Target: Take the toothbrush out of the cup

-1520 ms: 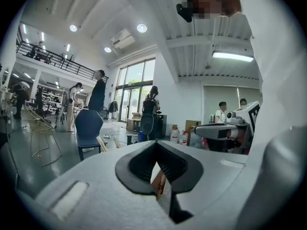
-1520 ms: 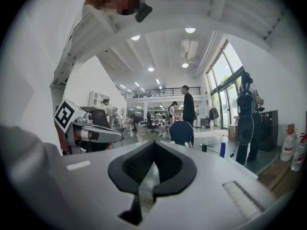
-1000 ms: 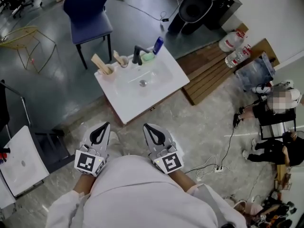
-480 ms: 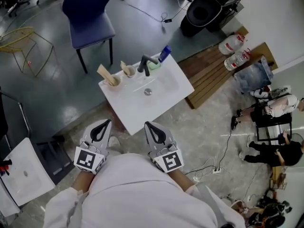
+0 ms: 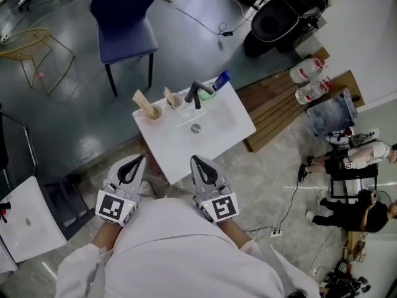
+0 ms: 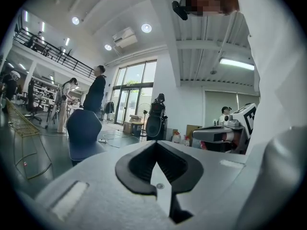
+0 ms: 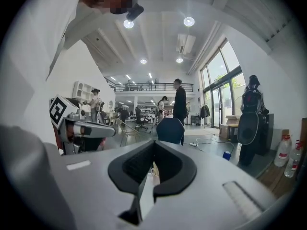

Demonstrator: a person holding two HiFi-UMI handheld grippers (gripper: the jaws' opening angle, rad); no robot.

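Both claws are pinched shut on nothing, the left claw (image 5: 135, 164) and right claw (image 5: 197, 164) held level at the six o'clock edge of the white worktop (image 5: 180, 151). At its eleven o'clock corner stands a cup (image 5: 152, 112) with the toothbrush (image 5: 142, 100) leaning out: probably light, stiff and slick, so best pinched high on the bare handle.
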